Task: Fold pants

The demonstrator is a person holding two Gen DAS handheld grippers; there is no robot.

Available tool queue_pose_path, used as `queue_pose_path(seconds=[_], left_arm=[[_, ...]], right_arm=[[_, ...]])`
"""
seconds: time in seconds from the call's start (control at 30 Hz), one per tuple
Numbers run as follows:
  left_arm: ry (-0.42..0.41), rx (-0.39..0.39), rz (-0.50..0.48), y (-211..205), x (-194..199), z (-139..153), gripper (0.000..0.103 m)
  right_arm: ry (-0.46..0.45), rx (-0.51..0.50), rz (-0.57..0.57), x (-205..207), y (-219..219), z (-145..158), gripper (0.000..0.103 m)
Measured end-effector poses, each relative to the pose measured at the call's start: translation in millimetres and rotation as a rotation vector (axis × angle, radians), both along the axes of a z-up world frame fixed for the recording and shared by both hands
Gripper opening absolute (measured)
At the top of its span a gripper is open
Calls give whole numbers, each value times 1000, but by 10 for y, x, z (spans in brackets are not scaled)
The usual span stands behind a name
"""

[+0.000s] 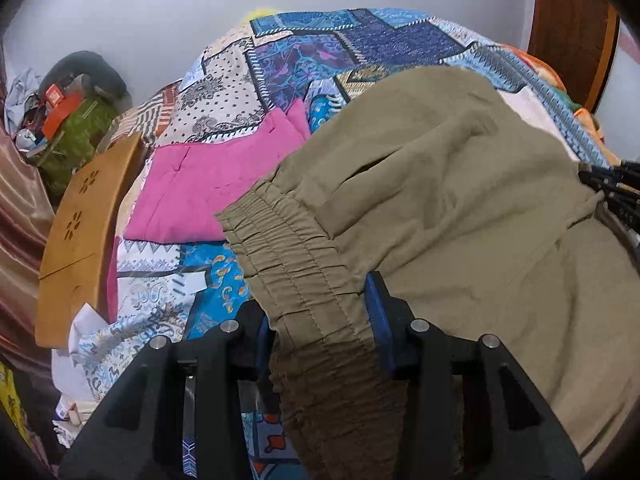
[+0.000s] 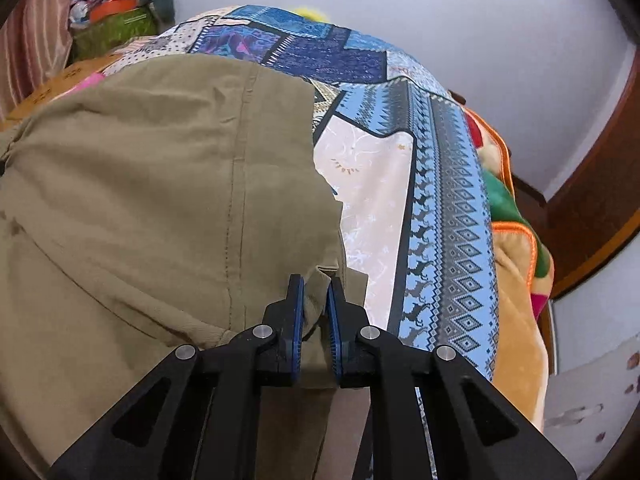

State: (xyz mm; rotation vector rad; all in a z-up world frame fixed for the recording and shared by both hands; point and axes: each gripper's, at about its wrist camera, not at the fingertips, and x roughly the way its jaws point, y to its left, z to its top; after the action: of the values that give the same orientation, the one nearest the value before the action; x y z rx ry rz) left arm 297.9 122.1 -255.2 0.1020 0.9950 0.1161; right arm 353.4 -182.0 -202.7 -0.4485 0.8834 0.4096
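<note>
Clamping the elastic waistband [image 1: 308, 280] of the olive pants [image 1: 460, 216] between the blue pads of the left hand-held gripper [image 1: 320, 320]. Gripping a folded edge of the same pants [image 2: 160, 184] with the right hand-held gripper [image 2: 316, 300], jaws nearly together on cloth. Spreading ahead of both over the patterned bedspread [image 2: 440, 200]. Lying beyond the left hand-held gripper, to its left: pink garment [image 1: 208, 184].
</note>
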Motion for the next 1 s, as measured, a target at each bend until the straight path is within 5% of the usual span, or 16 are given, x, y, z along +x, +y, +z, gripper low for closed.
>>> queue_pose_path(seconds=[0.27, 0.47, 0.73, 1.0], left_arm=[[23, -22, -38, -86, 92, 42, 53], [-30, -123, 57, 201, -49, 325, 61], [-63, -147, 170, 677, 203, 419, 66], [12, -233, 173, 806, 691, 94, 66]], right_arm=[[24, 4, -72, -143, -221, 15, 14], [-4, -24, -67, -267, -285, 264, 50], [-35, 150, -48, -50, -162, 691, 55], [26, 223, -51, 634, 137, 483, 55]])
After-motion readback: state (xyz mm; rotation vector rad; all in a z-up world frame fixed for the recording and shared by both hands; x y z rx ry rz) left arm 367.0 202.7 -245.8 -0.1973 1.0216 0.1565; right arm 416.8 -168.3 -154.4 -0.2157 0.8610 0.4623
